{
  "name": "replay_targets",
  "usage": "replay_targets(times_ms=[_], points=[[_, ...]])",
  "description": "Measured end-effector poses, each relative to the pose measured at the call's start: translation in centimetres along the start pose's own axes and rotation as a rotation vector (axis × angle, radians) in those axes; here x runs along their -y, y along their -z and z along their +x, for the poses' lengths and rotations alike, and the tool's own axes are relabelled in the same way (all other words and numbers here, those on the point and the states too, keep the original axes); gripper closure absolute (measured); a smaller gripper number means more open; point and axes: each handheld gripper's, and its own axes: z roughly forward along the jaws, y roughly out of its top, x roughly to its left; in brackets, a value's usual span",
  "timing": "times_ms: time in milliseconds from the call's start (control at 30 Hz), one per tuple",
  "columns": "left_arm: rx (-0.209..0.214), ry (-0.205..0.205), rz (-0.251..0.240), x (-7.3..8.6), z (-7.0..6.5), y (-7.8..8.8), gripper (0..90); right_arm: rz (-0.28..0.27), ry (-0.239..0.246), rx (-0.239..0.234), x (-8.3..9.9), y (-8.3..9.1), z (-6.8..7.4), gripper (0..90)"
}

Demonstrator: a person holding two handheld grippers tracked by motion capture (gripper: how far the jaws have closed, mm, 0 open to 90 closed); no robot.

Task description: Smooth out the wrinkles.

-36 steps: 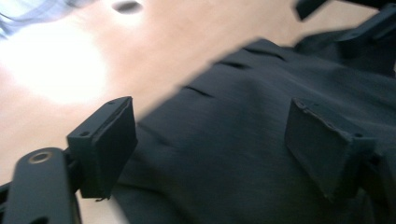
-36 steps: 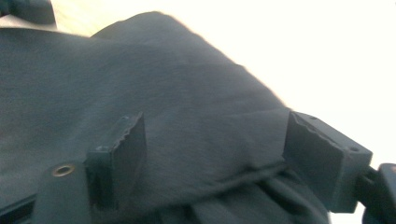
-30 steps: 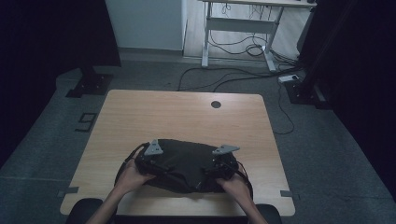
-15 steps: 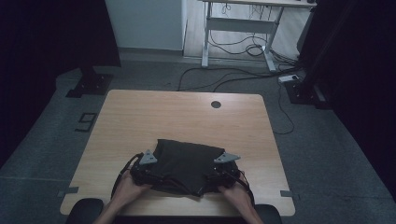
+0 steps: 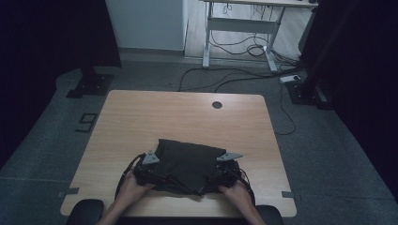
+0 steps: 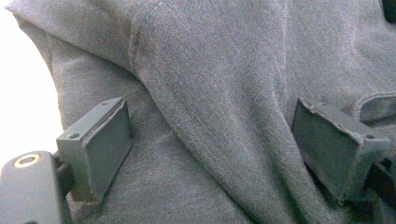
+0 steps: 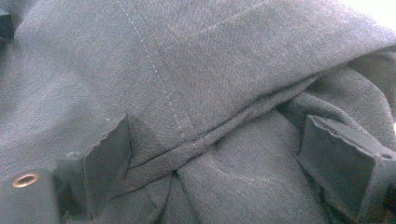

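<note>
Matt woven cloth (image 6: pixel 210 93) on wood-grain table (image 5: pixel 187 117)

Dark grey garment (image 5: pixel 187 164); light wood-grain table (image 5: pixel 187 117).

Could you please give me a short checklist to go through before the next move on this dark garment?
1. Left gripper open, jaws spread around a fold: ok.
2. Right gripper open, jaws astride a stitched seam: ok.
3. Cloth actually pinched by either gripper: not ok, nothing clamped yet.
4. Dark garment wholly on the table, near the front edge: ok.
5. Garment lying flat: not ok, folds and bunching near both grippers.
6. How many layers sit between each pair of jaws: cannot tell.
</note>
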Motion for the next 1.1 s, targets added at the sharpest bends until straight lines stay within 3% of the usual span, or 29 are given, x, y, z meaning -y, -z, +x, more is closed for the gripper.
replay_targets(times_ms=[1100], points=[[-0.06, 0.066, -0.02, -3.6, 5.3, -3.9, 12.8, -0.004, -0.047, 0.041, -4.8, -3.9, -4.4, 10.3]])
